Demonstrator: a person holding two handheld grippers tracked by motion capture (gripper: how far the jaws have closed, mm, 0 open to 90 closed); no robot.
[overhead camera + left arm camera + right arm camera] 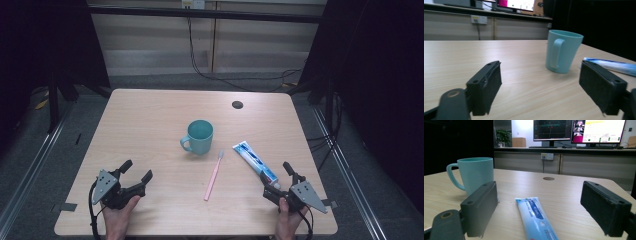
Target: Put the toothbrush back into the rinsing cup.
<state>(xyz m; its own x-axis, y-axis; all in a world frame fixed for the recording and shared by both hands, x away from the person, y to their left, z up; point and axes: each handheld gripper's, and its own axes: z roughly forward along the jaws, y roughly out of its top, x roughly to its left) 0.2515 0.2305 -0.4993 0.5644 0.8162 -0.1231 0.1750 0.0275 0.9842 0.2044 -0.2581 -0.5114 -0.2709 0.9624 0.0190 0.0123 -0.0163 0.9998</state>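
Note:
A teal mug (pixel 200 136) stands upright mid-table, its handle toward the front left. A pink toothbrush (pixel 213 175) lies in front of it, head toward the mug. A blue-and-white toothpaste tube (pixel 255 161) lies to the right, its cap end near my right gripper (pixel 275 175). That gripper is open, and in its own view the tube (pixel 535 217) runs between the jaws with the mug (pixel 475 175) behind the left jaw. My left gripper (pixel 137 169) rests open at the front left with nothing in it; its view shows the mug (pixel 562 51) and the tube (pixel 614 65) ahead.
The wooden table (pixel 150 120) has a dark cable hole (pixel 237 104) near its far edge. Dark curtains and frame posts flank both sides. Cables hang behind the far edge. Monitors (pixel 579 131) stand on a counter beyond the table.

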